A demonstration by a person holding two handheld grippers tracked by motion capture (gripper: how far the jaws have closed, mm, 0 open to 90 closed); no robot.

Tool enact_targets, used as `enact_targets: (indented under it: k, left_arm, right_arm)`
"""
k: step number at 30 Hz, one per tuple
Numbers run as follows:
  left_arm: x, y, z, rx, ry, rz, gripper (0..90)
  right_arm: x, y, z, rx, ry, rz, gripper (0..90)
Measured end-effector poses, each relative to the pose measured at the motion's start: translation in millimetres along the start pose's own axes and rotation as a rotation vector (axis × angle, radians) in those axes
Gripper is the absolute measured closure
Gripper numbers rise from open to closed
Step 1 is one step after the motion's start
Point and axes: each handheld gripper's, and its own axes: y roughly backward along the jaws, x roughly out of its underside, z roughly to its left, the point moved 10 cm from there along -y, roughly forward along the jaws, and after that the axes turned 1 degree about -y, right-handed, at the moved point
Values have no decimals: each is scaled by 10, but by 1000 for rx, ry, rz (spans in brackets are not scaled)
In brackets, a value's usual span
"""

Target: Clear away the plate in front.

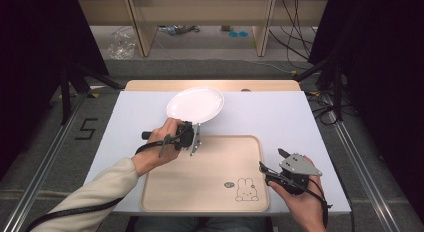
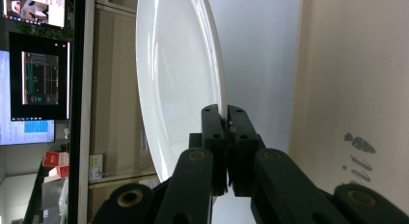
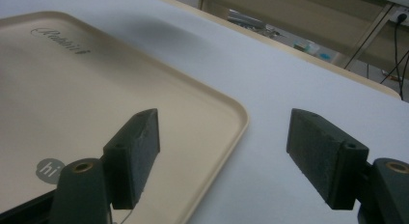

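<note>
The left gripper (image 1: 196, 138) clenched the rim of a tilted plate (image 1: 195, 105); the right gripper (image 3: 224, 156) hung released beside the tray (image 1: 210, 162).

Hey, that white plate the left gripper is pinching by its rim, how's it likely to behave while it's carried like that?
The white plate looks stiff, holding its shape though the left gripper clamps only its rim. Its glossy, reflective surface suggests it may be slippery, so it might pivot or slide between the jaws. It is probably breakable if dropped, so lowering it gently onto the tray seems wise.
</note>
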Motion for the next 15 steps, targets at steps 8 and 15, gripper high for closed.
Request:
enact_targets:
  k: [8, 15]
  left_arm:
    - [14, 52, -1, -4, -7, -1, 878]
    - [8, 112, -11, -10, -13, -7, 878]
  right_arm:
    - [-3, 0, -5, 3, 1, -2, 284]
    - [-3, 1, -11, 6, 3, -2, 282]
